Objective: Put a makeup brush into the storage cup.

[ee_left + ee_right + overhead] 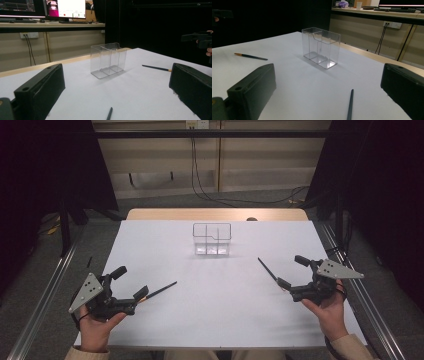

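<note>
Both sets of jaws are spread wide with nothing in them, the left gripper (131, 301) just beside one thin dark pencil (159, 291) and the right gripper (289, 289) beside another (267, 269). Each pencil lies flat on the white table (210, 320), with a clear plastic box with compartments (212, 239) standing farther back between them. The pencils look light, stiff and apt to roll, so I would pinch one across its middle.

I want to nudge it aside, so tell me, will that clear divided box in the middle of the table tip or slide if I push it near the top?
The clear box looks thin-walled and empty, so probably light. It stands tall on a narrow base, so a high push may well tip it; a low push would more likely slide it across the smooth white table.
</note>
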Available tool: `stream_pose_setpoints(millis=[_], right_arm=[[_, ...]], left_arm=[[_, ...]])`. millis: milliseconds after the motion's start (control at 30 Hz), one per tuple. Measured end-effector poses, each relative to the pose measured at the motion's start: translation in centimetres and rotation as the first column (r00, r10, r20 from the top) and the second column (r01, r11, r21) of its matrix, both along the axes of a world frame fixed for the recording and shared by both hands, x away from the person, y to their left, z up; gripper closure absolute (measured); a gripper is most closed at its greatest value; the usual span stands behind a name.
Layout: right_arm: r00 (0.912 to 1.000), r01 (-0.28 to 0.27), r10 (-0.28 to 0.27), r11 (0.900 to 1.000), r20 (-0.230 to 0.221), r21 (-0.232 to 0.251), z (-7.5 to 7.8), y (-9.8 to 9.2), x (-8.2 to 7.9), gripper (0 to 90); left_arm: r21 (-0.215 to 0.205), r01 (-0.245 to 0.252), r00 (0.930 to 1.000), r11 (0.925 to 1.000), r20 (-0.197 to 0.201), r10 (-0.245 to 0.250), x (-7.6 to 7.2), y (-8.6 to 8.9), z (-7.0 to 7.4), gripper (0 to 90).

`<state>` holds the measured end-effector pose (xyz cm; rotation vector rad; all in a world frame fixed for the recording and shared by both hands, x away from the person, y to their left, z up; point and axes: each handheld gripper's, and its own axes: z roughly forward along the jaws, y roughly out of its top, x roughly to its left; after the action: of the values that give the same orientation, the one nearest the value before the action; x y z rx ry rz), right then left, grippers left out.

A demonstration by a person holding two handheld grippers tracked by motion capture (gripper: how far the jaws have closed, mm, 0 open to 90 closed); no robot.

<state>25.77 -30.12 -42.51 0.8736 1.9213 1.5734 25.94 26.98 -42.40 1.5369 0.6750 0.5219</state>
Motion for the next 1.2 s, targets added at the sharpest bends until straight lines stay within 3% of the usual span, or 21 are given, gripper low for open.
stream_pose_setpoints(millis=[67,300,400,433,500,633,800,833,933,1133,1167,1200], right_arm=[[1.0000,0.002,-0.002,1.000,0.000,0.001,0.0,0.0,0.0,0.0],[1.0000,-0.004,0.004,1.000,0.002,0.008,0.1,0.0,0.0,0.0],[1.0000,-0.006,0.006,1.000,0.006,0.006,0.1,0.0,0.0,0.0],[1.0000,-0.005,0.005,1.000,0.008,0.011,0.1,-0.1,0.0,0.0],[1.0000,-0.003,0.003,1.000,0.008,0.017,0.2,-0.1,0.0,0.0],[1.0000,-0.003,0.003,1.000,0.006,0.014,0.1,-0.2,-0.1,0.0],[0.9998,-0.017,0.017,1.000,0.012,0.008,0.2,0.2,-0.2,0.0],[0.9997,-0.020,0.020,1.000,0.012,0.008,0.2,0.2,-0.2,0.0],[0.9996,-0.025,0.025,1.000,0.010,0.000,0.1,0.3,-0.3,0.0],[0.9997,-0.019,0.019,1.000,0.014,0.008,0.2,0.1,-0.4,0.0],[0.9998,-0.019,0.019,1.000,0.009,0.012,0.2,0.1,-0.4,0.0],[0.9998,-0.020,0.020,1.000,0.008,0.013,0.1,0.0,-0.4,0.0]], left_arm=[[0.025,0.001,1.0000,0.9997,0.001,-0.001,0.1,0.1,0.0,0.1],[0.007,-0.015,0.9999,0.9999,-0.001,0.015,0.2,0.1,0.0,0.1],[0.029,-0.014,0.9999,0.9995,0.005,0.014,0.5,0.0,0.1,0.1],[0.015,-0.019,0.9998,0.9997,0.004,0.018,0.7,-0.1,0.1,0.1],[0.032,-0.018,0.9998,0.9993,0.008,0.018,1.1,-0.2,0.2,0.1],[0.022,-0.032,0.9995,0.9993,0.008,0.032,1.7,-0.3,0.2,0.1],[0.039,-0.032,0.9994,0.9987,0.016,0.032,2.2,-0.5,0.4,0.4],[0.022,-0.033,0.9993,0.9992,0.014,0.033,2.3,-0.7,0.5,0.4],[0.051,-0.026,0.9995,0.9983,0.020,0.025,3.0,-1.2,0.6,0.4],[0.032,-0.017,0.9996,0.9993,0.023,0.016,4.1,-2.2,0.7,0.4],[0.055,-0.013,0.9996,0.9984,0.027,0.012,4.3,-2.2,0.7,0.4],[0.051,-0.015,0.9996,0.9986,0.026,0.013,4.5,-2.4,0.7,0.4]])
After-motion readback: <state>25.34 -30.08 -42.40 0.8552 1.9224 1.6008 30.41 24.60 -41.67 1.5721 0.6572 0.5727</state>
